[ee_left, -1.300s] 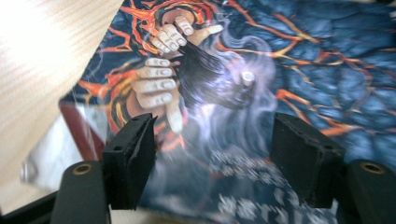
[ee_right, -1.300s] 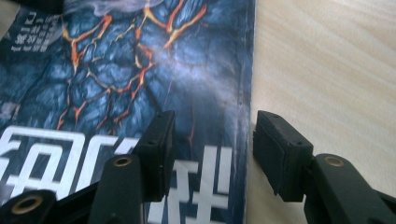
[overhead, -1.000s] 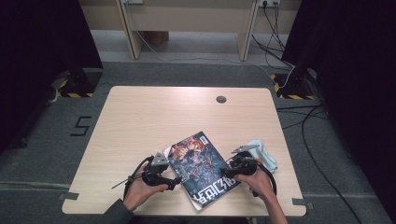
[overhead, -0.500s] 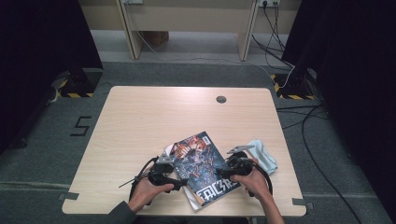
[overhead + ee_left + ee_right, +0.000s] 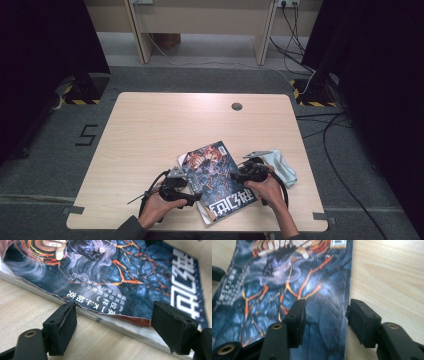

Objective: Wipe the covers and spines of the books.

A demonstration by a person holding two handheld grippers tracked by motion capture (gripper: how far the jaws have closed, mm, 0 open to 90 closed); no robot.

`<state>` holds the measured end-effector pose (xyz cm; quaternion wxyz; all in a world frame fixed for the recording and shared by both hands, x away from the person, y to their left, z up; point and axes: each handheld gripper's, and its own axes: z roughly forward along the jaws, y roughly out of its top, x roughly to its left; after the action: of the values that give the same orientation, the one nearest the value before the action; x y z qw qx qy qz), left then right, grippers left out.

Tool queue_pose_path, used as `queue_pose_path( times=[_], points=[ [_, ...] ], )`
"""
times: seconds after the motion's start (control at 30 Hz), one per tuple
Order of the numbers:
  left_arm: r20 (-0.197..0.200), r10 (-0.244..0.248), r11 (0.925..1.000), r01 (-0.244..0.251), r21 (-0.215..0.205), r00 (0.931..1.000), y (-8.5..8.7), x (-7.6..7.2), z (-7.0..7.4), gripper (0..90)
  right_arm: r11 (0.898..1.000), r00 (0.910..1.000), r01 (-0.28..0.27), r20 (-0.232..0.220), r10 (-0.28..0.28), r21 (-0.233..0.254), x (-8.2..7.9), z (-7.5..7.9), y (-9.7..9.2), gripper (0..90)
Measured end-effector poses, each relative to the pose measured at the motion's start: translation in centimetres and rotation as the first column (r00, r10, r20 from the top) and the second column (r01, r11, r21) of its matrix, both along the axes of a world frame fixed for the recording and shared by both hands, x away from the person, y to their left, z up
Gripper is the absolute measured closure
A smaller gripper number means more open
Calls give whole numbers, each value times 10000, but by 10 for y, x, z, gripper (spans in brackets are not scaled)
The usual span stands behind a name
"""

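You had one book [image 5: 216, 181] on the table [image 5: 165, 130], lying flat near your edge and turned at an angle, its dark blue cover with orange cracks facing up. Two grippers worked it, one from each side. Your left gripper [image 5: 113, 325] sat low at the book's worn edge with its jaws wide apart — one pad on the bare wood just beside the torn cover edge, the other at the cover's corner, and nothing was pinched between them. In the high view that same left gripper [image 5: 186, 192] pointed in toward the book's lower left side. Your right gripper [image 5: 324, 320] straddled the book's straight edge: one pad rested over the cover, the other stood on the wood just past the edge. Its jaws had just been closing, with the cover's edge strip between them, yet a gap still showed at both pads, so it was not clamped. From above, the right gripper [image 5: 246, 175] met the book's right side. One pale cloth [image 5: 281, 165] lay crumpled just beyond your right hand [image 5: 270, 190], and one round grommet [image 5: 237, 106] sat near the far edge.
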<state>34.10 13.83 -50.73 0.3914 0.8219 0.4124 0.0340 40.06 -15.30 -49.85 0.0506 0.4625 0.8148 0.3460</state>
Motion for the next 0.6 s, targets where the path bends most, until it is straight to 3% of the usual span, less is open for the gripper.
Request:
queue_pose_path(
  times=[0.17,0.2,0.3,0.33,0.5,0.6],
  points=[
    [380,-152,9996,142,263,9992,-1,-3,-2,209,9985,9995,300,-117,-295,449,2,-2,-1,479],
    [439,-173,9993,157,349,9989,-2,-4,-2,209,9981,9992,384,-144,-377,479,2,-2,-2,515],
    [425,-339,9986,321,430,9985,-1,-3,-1,211,9991,9993,370,63,-371,209,1,-1,-1,541],
    [454,-342,9986,323,421,9984,-1,-4,-2,215,9986,9989,457,-77,-455,273,1,-1,-1,545],
    [828,-333,9961,263,842,9960,-5,-7,-2,217,9954,9976,686,-49,-685,665,0,4,-3,560],
    [906,-274,9960,195,877,9955,-5,-8,-3,218,9901,9971,740,60,-753,1195,-1,10,-7,577]
  ],
)
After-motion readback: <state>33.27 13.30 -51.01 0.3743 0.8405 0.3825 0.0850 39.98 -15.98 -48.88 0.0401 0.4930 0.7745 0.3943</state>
